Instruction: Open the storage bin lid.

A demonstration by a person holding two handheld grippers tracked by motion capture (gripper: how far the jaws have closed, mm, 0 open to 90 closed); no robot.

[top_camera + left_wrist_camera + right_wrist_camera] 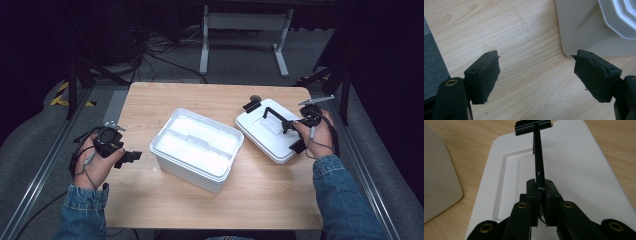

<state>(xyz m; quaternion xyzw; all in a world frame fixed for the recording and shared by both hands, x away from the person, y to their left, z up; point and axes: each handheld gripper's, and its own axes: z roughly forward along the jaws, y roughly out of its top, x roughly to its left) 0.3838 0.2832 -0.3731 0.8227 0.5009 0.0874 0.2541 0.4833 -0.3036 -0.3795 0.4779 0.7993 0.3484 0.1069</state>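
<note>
Lid handle [539, 157] in right hand-held gripper [541, 195]

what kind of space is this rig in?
Probably a lab or test cell, not a home: a bare wooden table boxed in by dark metal framing, loose cables on the grey carpet behind.

A light wooden desk [165, 195] stands on a grey floor [240, 60]. Behind it is the white frame of another table [245, 22], with black cables [160, 50] lying beside it. Yellow-and-black tape [62, 95] marks the floor at left.
</note>
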